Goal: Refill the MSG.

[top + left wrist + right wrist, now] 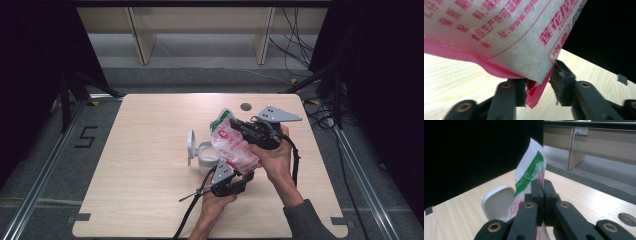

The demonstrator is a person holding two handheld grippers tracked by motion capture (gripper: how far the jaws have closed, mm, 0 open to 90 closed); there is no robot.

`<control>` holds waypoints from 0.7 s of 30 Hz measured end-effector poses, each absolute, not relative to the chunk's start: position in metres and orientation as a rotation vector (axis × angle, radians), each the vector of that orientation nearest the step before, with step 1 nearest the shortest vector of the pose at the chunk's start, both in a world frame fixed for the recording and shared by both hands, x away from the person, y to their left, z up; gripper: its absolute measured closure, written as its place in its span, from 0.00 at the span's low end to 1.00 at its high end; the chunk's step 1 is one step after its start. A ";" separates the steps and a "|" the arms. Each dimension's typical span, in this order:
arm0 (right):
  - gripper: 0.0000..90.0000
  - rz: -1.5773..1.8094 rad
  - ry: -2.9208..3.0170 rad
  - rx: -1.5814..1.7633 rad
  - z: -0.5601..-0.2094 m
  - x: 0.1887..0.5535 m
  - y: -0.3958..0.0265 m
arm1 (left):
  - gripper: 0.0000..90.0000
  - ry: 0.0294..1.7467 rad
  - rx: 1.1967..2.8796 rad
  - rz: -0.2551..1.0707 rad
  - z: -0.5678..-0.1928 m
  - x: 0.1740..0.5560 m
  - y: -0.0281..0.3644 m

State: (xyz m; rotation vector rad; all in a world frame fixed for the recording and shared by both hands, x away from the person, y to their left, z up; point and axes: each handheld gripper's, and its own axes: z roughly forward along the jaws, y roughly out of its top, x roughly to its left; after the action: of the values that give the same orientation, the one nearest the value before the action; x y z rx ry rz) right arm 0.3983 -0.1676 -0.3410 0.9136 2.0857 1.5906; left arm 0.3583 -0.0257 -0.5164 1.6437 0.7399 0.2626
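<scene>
We see a pink-and-white printed bag [234,145] held up over the middle of the wooden table [150,165], tilted, with its green-striped top edge pointing away from the person. Taking the bag as our landmark, the right gripper [235,125] sits at its upper right, and in the right gripper view its 2 black jaws are pressed together on the bag's edge [534,170], pinching the plastic between them. The left gripper [239,181] sits at the bag's lower end, nearer the person. In the left gripper view the bag's pink bottom corner [534,96] hangs between the 2 jaws; the left pad touches it, while the right pad [561,82] stands a little apart from it, so the jaws are spread and not clamping. A small white container [207,155] with its round lid [191,146] flipped up stands on the table just left of the bag, partly under it. A round hole [245,106] in the tabletop lies beyond the bag, towards the far edge. The number 5 [86,136] is marked on the floor well left of the bag.
</scene>
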 end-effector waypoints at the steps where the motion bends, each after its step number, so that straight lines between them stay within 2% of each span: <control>1: 1.00 1.588 2.083 0.898 -0.341 0.399 -0.169 | 0.71 0.739 1.648 0.259 -0.517 0.359 -0.026; 8: 1.00 1.592 2.061 0.910 -0.344 0.397 -0.179 | 0.67 0.749 1.666 0.238 -0.518 0.360 -0.027; 10: 1.00 1.601 2.058 0.899 -0.345 0.396 -0.181 | 0.62 0.760 1.667 0.237 -0.519 0.360 -0.027; 14: 1.00 1.613 2.045 0.926 -0.347 0.393 -0.185 | 0.62 0.765 1.670 0.238 -0.518 0.360 -0.027; 21: 1.00 1.661 2.015 0.937 -0.349 0.390 -0.195 | 0.50 0.794 1.629 0.235 -0.515 0.358 -0.028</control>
State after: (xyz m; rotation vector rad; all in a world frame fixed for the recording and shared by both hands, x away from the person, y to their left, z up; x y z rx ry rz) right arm 0.3902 -0.1953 -0.3492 0.9373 2.0146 1.6614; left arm 0.3584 -0.0277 -0.5153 1.6285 0.7936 0.2346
